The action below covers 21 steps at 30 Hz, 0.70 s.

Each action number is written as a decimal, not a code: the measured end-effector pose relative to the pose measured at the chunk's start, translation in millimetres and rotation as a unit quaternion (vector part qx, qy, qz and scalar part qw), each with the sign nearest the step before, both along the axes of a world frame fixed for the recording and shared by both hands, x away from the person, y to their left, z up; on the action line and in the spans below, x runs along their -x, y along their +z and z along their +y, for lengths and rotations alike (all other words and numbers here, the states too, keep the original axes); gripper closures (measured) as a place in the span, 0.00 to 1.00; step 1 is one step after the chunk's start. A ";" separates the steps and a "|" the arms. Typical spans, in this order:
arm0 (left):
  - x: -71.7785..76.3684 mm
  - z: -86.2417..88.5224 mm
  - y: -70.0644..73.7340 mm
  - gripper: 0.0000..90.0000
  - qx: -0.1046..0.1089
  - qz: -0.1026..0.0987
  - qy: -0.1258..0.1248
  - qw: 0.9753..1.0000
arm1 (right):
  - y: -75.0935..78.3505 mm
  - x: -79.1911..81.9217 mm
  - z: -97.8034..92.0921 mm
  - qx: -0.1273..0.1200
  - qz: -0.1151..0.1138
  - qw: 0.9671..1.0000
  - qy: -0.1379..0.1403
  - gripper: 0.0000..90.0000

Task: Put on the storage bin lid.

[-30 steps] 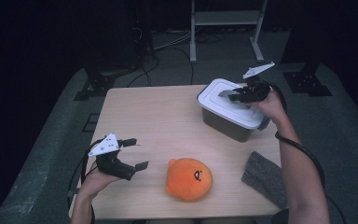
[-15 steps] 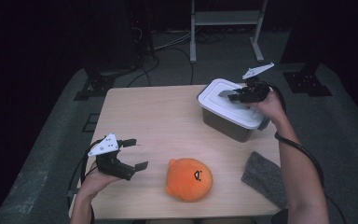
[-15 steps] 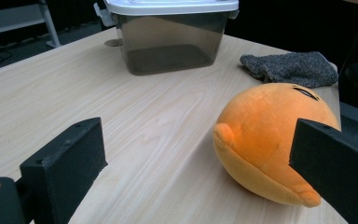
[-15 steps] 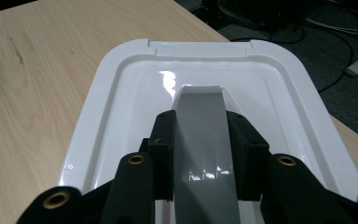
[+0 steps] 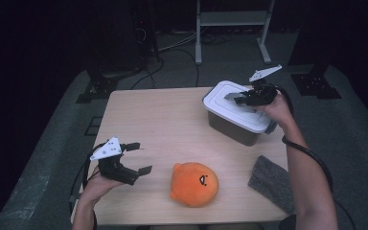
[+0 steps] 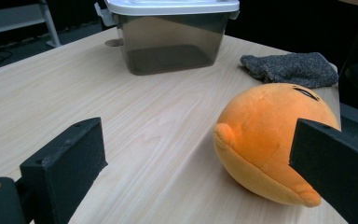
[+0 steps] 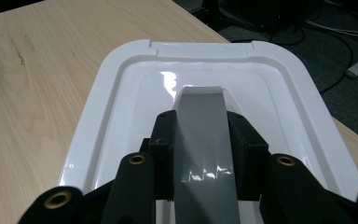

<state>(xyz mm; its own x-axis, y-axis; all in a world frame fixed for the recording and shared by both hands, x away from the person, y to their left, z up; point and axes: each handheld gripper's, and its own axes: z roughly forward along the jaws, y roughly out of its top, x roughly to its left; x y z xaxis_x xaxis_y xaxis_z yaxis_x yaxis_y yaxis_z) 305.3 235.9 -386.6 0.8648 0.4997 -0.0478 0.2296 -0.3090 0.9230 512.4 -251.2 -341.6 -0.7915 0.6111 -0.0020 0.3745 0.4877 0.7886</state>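
A smoky container (image 5: 232, 125) with a white lid (image 5: 226, 102) stands at the table's far right. My right gripper (image 5: 238, 97) hovers over it, shut on the lid's grey handle (image 7: 200, 116); the black fingers (image 7: 162, 140) press both sides of the handle, and the lid (image 7: 116, 102) rests on the box. An orange plush toy (image 5: 194, 183) lies near the front edge. My left gripper (image 5: 140, 158) is open just left of it, with the plush (image 6: 270, 135) ahead and to the right of the jaws of this gripper (image 6: 200, 156).
A grey knitted cloth (image 5: 272, 182) lies at the table's front right corner, beside the right forearm. The wooden table (image 5: 163, 120) is bare in its middle and far left. Cables and a metal stand sit on the floor behind.
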 end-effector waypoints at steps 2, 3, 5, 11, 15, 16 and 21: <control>0.0 0.2 -0.1 0.03 0.000 0.000 0.000 1.000 | -0.3 0.3 0.0 -0.001 -0.002 1.000 0.000 0.72; 0.1 0.3 -0.2 0.03 0.000 0.000 0.000 1.000 | -0.3 0.7 0.1 -0.001 -0.001 1.000 0.000 0.73; 0.1 0.2 -0.3 0.03 -0.002 0.000 0.000 1.000 | 0.1 1.0 0.5 -0.001 -0.001 1.000 0.002 0.73; 0.7 1.3 -0.6 0.03 -0.002 0.000 0.002 1.000 | 0.8 3.1 1.9 0.002 0.001 1.000 0.008 0.73; 1.0 2.3 -0.4 0.03 -0.002 0.000 0.003 1.000 | 1.4 3.9 3.5 0.003 0.002 1.000 0.013 0.73; 1.1 2.5 -0.4 0.03 -0.002 -0.001 0.003 1.000 | 1.5 4.0 4.0 0.004 0.002 1.000 0.014 0.73; 1.3 2.5 -0.7 0.03 -0.002 0.000 0.004 1.000 | 2.2 5.7 8.8 0.005 0.006 1.000 0.024 0.73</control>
<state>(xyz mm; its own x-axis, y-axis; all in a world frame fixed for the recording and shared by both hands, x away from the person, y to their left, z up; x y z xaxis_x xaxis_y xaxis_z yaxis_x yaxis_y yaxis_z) 304.0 238.3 -387.3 0.8611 0.5064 -0.0457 0.2321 -0.3114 0.9215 506.7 -242.4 -339.4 -0.8201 0.5722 0.0027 0.3604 0.5129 0.7792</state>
